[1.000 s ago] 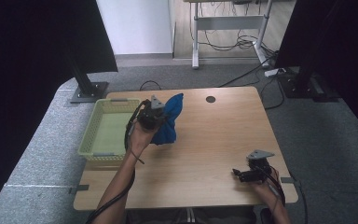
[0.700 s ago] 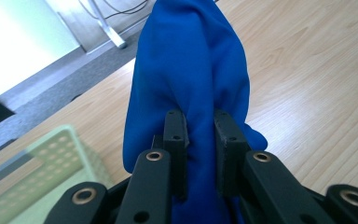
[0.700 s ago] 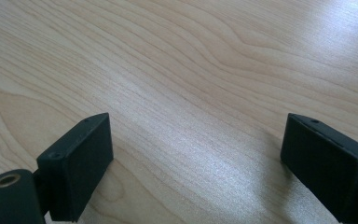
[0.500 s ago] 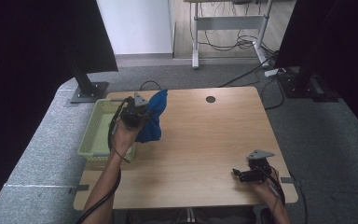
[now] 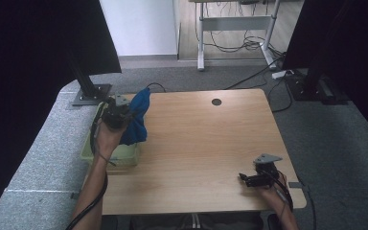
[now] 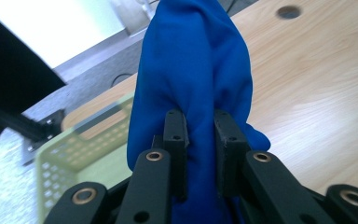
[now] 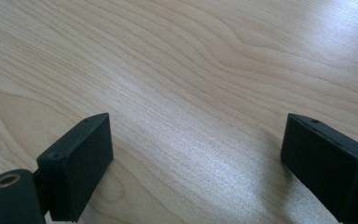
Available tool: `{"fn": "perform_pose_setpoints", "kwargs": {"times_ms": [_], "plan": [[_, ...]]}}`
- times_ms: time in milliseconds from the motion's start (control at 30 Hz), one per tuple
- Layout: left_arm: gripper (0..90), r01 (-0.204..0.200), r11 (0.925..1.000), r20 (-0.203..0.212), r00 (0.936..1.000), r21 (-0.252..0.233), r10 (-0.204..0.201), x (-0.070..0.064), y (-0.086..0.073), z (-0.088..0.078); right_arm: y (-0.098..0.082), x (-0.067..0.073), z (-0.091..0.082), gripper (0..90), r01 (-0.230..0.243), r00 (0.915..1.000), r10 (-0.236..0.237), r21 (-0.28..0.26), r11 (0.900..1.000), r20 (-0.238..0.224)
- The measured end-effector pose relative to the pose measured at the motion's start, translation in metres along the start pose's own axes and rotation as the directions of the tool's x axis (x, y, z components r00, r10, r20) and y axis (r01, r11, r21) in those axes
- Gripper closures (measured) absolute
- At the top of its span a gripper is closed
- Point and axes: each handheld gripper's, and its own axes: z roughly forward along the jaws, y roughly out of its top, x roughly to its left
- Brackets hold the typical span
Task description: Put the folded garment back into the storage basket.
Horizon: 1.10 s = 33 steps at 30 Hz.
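While the left gripper (image 5: 124, 115) clamps its two black jaws on a bright blue, soft cloth (image 5: 138, 120), the bundle hangs from them above the left edge of the pale wooden rectangular table (image 5: 206, 153), over the right rim of a light green perforated plastic basket (image 5: 117, 154) that sits at the table's left side. From the left gripper view the cloth (image 6: 191, 79) bulges up between and beyond the jaws, with folds spilling to either side, and the basket (image 6: 70, 158) lies low to the left with its latticed wall and a slot handle in sight; a strip of bare table shows between basket and cloth. A small round dark hole (image 5: 216, 101) marks the far middle of the tabletop, well apart from the cloth. The person's left forearm (image 5: 93, 187) reaches up from the near edge along the left side, with a black cable running beside it. The right gripper (image 5: 249, 178) rests at the near right corner of the table, its jaws spread wide with nothing but wood grain between them in the right gripper view (image 7: 196, 158). Beyond the table lie grey carpet, a black stand base (image 5: 91, 93) at the far left, tangled cables and the legs of a white desk (image 5: 235, 24) at the far side. Nothing stands between cloth and basket.
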Motion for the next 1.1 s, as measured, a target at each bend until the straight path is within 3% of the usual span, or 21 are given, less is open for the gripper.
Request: {"fn": "perform_pose_setpoints", "kwargs": {"times_ms": [433,767,967,1100], "plan": [[77.9,0.074,0.9943,-0.053,0.9961,0.076,-0.07,0.043,-0.038,0.026,0.0,0.0,0.0,8.8,-0.003,1.0,0.003,-0.001,1.0,0.003],[77.8,0.112,0.9825,-0.06,0.9927,0.148,-0.104,0.059,-0.07,0.064,0.001,0.0,0.001,8.8,-0.008,0.9999,0.008,-0.001,1.0,0.008],[77.8,0.113,0.9749,-0.097,0.9907,0.192,-0.096,0.068,-0.081,0.081,0.001,0.0,0.001,8.8,-0.01,0.9999,0.01,-0.001,1.0,0.011],[77.7,0.119,0.9658,-0.114,0.9889,0.23,-0.095,0.073,-0.087,0.092,0.001,0.0,0.001,8.8,-0.012,0.9998,0.012,-0.001,1.0,0.013]]}}
